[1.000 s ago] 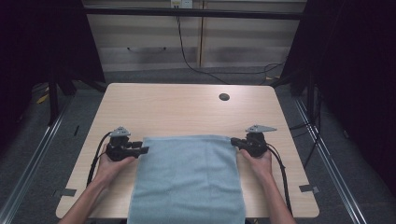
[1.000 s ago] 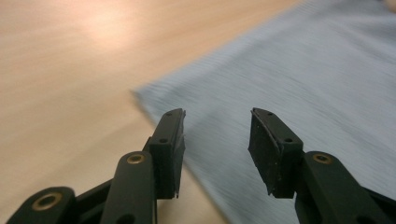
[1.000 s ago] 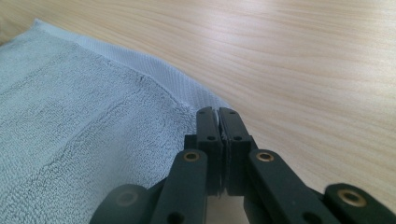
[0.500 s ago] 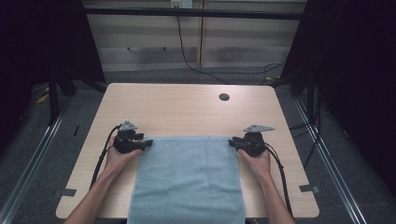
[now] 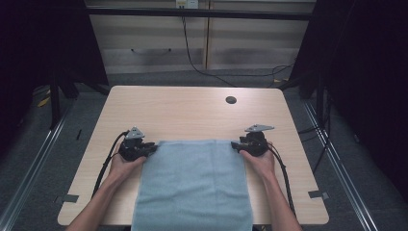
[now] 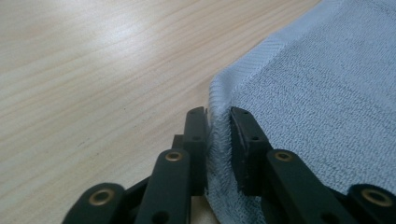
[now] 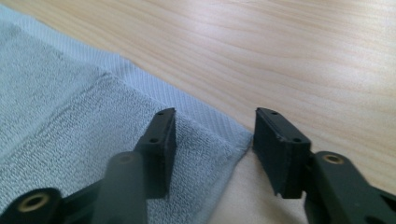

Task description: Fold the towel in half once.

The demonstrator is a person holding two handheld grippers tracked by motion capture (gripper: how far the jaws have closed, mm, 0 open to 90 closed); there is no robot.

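While the left gripper (image 6: 217,126) has just closed its jaws on the towel (image 5: 195,185) corner, the right gripper (image 7: 215,135) has been opening — jaws wide, corner between them unpinched — so only one side is held.

No readable text, labels, brands or numbers anywhere: nothing legible in the high view or either gripper view.
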